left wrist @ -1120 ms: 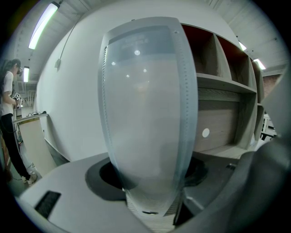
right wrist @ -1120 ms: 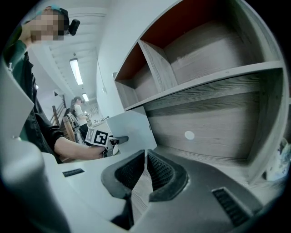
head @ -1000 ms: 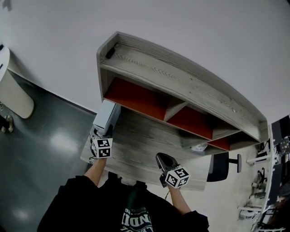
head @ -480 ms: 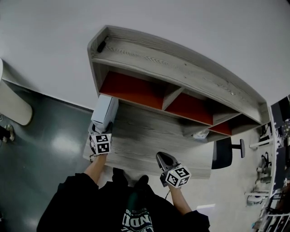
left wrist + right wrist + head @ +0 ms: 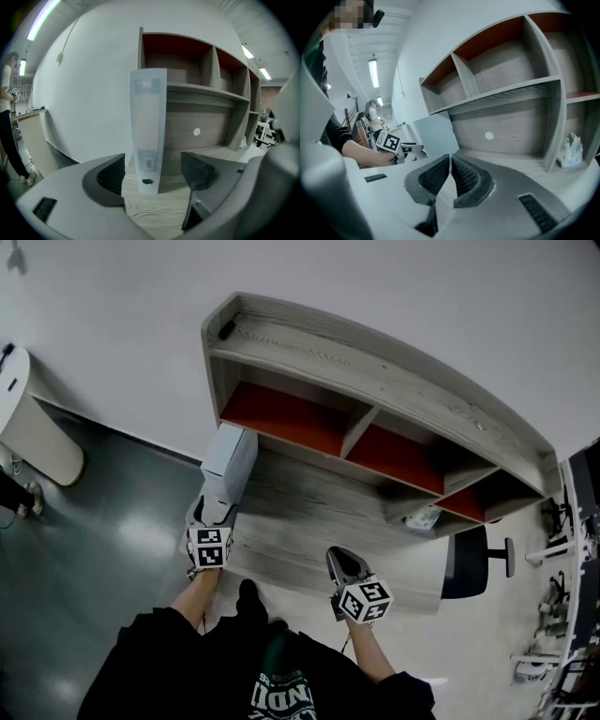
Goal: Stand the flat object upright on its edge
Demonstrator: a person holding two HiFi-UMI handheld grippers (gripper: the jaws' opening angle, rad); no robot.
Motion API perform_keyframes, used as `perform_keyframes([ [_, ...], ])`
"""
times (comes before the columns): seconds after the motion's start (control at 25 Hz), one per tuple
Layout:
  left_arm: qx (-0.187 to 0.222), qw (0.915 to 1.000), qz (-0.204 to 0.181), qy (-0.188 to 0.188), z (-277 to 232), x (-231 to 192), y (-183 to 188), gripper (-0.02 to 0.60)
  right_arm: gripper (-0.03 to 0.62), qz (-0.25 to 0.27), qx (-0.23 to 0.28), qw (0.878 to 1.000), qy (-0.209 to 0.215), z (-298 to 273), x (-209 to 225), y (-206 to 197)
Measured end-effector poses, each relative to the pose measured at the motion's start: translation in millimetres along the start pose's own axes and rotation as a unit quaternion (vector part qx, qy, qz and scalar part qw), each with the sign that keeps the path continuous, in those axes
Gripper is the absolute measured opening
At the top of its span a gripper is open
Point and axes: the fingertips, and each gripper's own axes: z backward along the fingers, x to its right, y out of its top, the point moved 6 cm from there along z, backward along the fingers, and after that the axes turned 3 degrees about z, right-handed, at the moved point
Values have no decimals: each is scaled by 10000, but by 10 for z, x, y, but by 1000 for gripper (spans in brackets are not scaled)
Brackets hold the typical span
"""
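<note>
The flat object is a white binder (image 5: pixel 228 465) standing upright on its edge at the left end of the wooden desk (image 5: pixel 309 531). In the left gripper view its narrow spine (image 5: pixel 149 126) rises straight ahead, between the jaws. My left gripper (image 5: pixel 208 514) is at the binder's near end and its jaws are opening; both pads (image 5: pixel 111 176) stand apart from the spine. The right gripper (image 5: pixel 342 566) hovers over the desk's front edge, shut with nothing in it (image 5: pixel 450 173). From there the binder's broad face (image 5: pixel 433 133) shows to the left.
A hutch (image 5: pixel 375 390) with red-backed compartments stands on the back of the desk. A crumpled white bag (image 5: pixel 424 519) lies under its right end. A dark office chair (image 5: pixel 473 563) is right of the desk. A person (image 5: pixel 9 117) stands far to the left.
The head view has shifted a little. The binder stays upright throughout. The left gripper sits slightly farther back from its near end. The right gripper has hardly moved.
</note>
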Motion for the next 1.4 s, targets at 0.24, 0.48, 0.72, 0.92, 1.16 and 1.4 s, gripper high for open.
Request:
perform_keyframes([
  [0.24,197,9997,-72,-108,537,142,-13,287,40,169,221,9996,-80,92,-203,70],
  [0.48,228,9993,-115,-287,970,312,-21,31,40,532,456,9974,-155,264,-434,103],
  [0.72,415,9956,-365,-762,1317,550,-43,15,35,698,475,9962,-230,371,-598,31],
  [0.92,589,9896,-534,-1197,1525,802,-35,15,35,719,524,9957,-251,484,-667,5],
  [1.16,596,9859,-544,-1463,1624,940,-72,15,35,747,537,9954,-274,554,-701,-20],
  [1.4,595,9858,-538,-1473,1620,897,-51,15,35,790,526,9953,-208,532,-736,-18],
])
